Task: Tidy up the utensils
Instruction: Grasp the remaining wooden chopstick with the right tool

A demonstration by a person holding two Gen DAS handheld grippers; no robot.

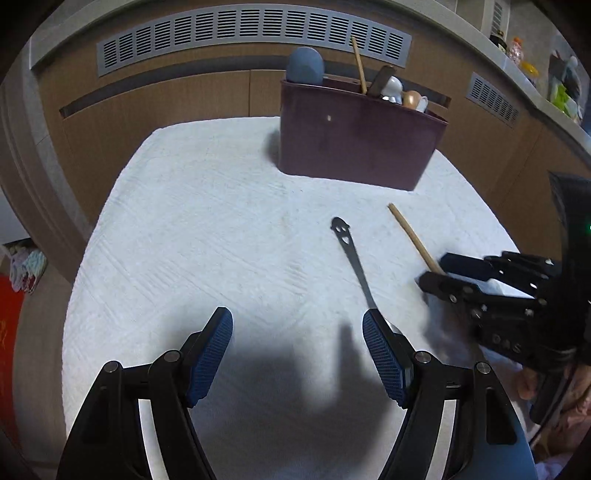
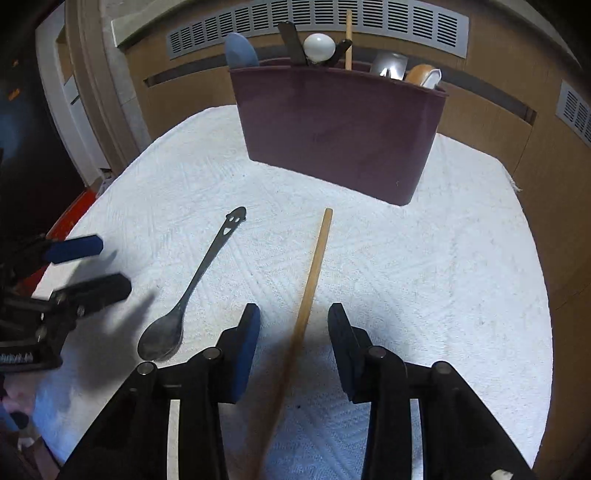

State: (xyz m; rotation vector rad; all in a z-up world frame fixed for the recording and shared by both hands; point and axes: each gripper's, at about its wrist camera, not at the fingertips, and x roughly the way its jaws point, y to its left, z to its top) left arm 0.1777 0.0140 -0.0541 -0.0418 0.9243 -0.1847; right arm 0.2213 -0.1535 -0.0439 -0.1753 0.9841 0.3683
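Note:
A dark metal spoon (image 2: 192,288) with a smiley cut-out handle lies on the white towel (image 2: 424,277); it also shows in the left wrist view (image 1: 354,258). A wooden stick (image 2: 310,280) lies beside it, running between the fingers of my open right gripper (image 2: 293,317), which do not touch it. In the left wrist view the stick (image 1: 412,236) runs into the right gripper (image 1: 443,269). My left gripper (image 1: 297,321) is open and empty, its right fingertip over the spoon's bowl. A maroon utensil holder (image 2: 332,129) with several utensils stands at the back, also in the left wrist view (image 1: 354,144).
Wooden cabinets with grey vent grilles (image 1: 251,33) stand behind the table. A shelf with bottles and clutter (image 1: 554,85) is at the far right. A red object (image 1: 11,317) lies beyond the towel's left edge.

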